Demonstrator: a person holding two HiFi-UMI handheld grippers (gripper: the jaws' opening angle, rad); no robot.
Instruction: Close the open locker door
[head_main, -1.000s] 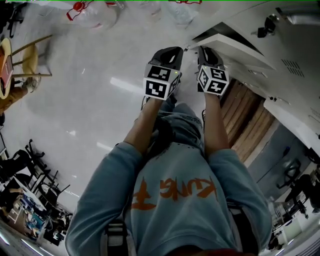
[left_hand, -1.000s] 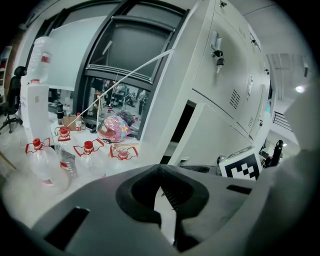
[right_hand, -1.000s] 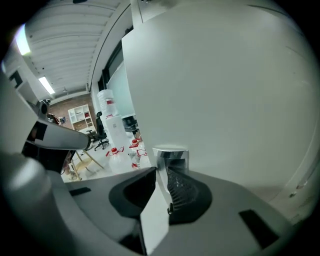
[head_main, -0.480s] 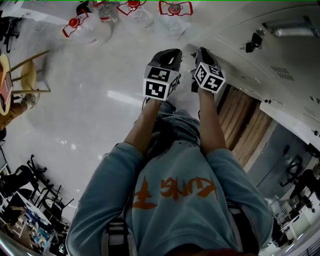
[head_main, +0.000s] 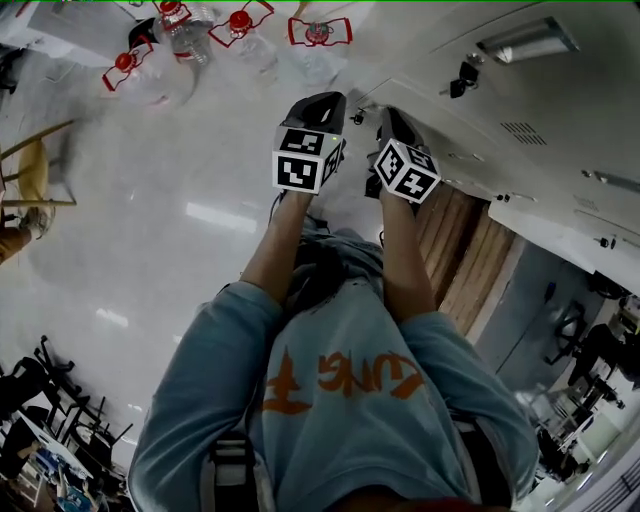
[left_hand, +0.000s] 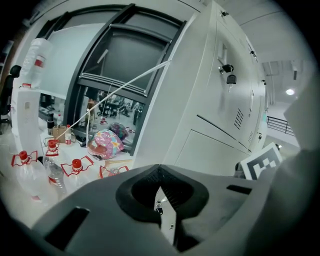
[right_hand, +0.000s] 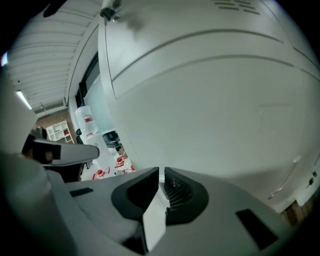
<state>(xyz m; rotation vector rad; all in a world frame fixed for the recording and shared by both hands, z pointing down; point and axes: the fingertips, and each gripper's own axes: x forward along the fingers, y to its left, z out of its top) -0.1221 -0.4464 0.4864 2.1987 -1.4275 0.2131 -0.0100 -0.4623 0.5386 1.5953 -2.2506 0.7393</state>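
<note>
Both forearms reach ahead side by side, the grippers tipped slightly down. The left gripper (left_hand: 159, 170) has its fingers closed on nothing. The right gripper (right_hand: 160, 175), rolled a little, has just been closing its fingers, and nothing shows between them. In the head view the white locker door (head_main: 455, 150) lies near it at 2 o'clock.

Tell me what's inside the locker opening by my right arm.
Only wood-grain boards show. The right forearm and a white panel cover the rest.
</note>
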